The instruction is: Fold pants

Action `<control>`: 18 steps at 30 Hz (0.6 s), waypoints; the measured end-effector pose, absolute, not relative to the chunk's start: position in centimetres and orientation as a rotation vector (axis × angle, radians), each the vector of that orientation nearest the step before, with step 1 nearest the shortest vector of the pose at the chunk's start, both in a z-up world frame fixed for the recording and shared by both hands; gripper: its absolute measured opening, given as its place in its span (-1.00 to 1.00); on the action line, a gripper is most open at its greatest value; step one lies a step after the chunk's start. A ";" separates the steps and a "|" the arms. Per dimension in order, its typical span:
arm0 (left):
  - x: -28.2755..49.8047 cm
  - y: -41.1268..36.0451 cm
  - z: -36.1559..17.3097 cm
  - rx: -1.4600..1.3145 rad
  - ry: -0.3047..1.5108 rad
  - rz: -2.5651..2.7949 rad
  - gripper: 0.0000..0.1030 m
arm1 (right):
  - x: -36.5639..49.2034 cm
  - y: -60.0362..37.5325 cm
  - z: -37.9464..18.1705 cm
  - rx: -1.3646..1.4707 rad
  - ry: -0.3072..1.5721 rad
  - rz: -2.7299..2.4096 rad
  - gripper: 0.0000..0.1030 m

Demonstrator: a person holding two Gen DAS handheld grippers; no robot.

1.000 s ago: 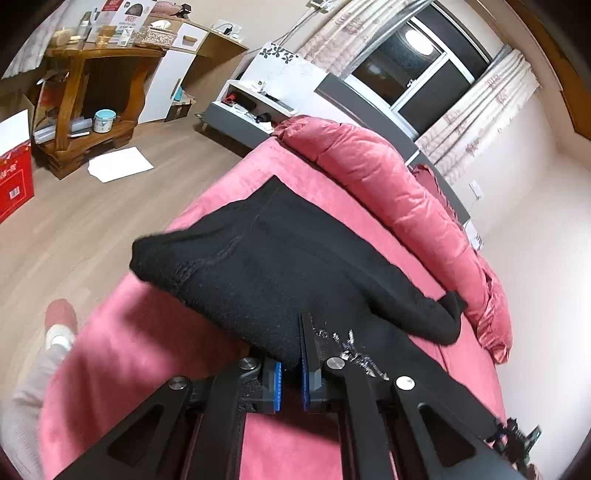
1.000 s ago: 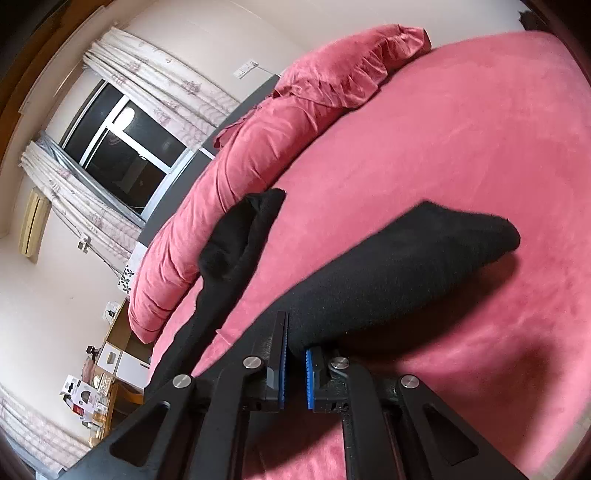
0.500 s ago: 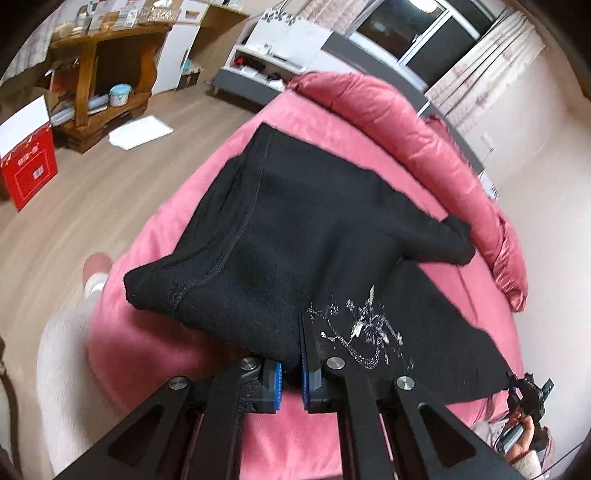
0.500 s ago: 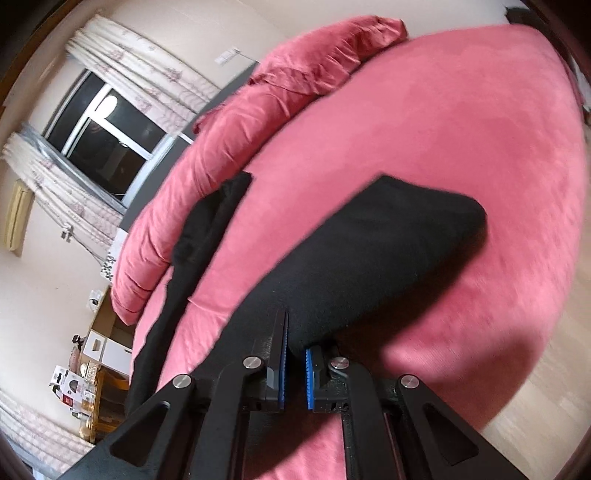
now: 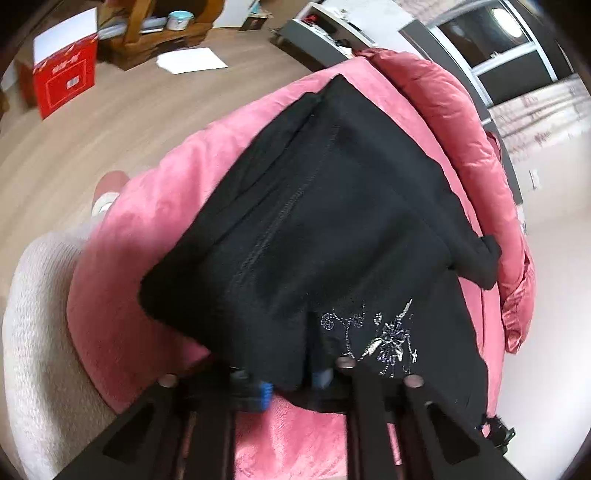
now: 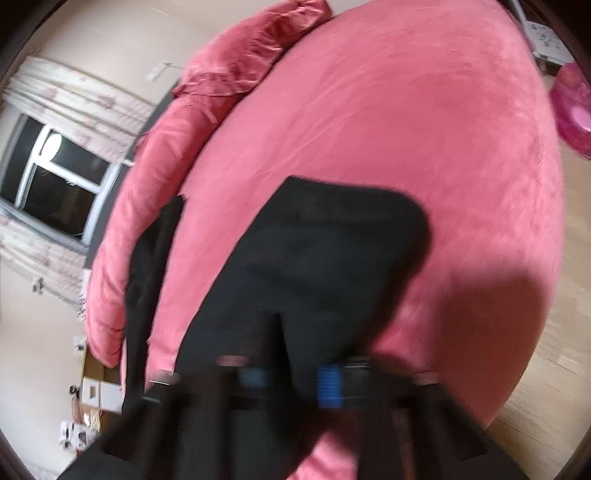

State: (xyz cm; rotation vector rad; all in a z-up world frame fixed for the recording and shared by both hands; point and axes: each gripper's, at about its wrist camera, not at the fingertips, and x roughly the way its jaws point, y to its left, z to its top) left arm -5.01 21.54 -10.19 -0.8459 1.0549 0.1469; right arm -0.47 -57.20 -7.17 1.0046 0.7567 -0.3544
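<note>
The black pants point(image 5: 332, 221) lie on the pink bed point(image 5: 155, 206), waist end toward the left gripper, with silver embroidery point(image 5: 384, 332) near its fingers. My left gripper point(image 5: 293, 384) has its jaws apart with the black fabric edge lying between them. In the right wrist view a black pant leg point(image 6: 325, 258) lies folded on the bed point(image 6: 424, 129), and the other leg point(image 6: 155, 258) stretches along the left. My right gripper point(image 6: 291, 380) has its jaws apart, with fabric lying between the blue pads point(image 6: 328, 384). Both views are blurred.
A rolled pink quilt point(image 5: 461, 122) lines the bed's far side. A red box point(image 5: 62, 81), white paper point(image 5: 192, 61) and a wooden shelf point(image 5: 159, 33) are on the wood floor at left. My leg in white point(image 5: 40, 314) is beside the bed. A pink tub point(image 6: 572, 103) is at far right.
Both grippers were shut on the pants and have opened. The fabric has dropped onto the bed, and both cameras have tilted down toward the bed's near edge.
</note>
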 end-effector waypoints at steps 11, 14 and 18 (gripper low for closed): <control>-7.1 22.5 -8.7 -0.804 1.079 0.184 -0.63 | 1.0 -56.2 -6.2 0.711 0.893 -0.464 -0.74; -7.9 24.4 -8.6 -0.911 1.051 0.204 -0.60 | 0.7 -56.3 -5.0 0.691 0.867 -0.547 -0.21; -9.7 27.4 -6.2 -0.945 0.938 0.327 -0.48 | 0.1 -55.2 -1.1 0.601 0.738 -0.681 -0.10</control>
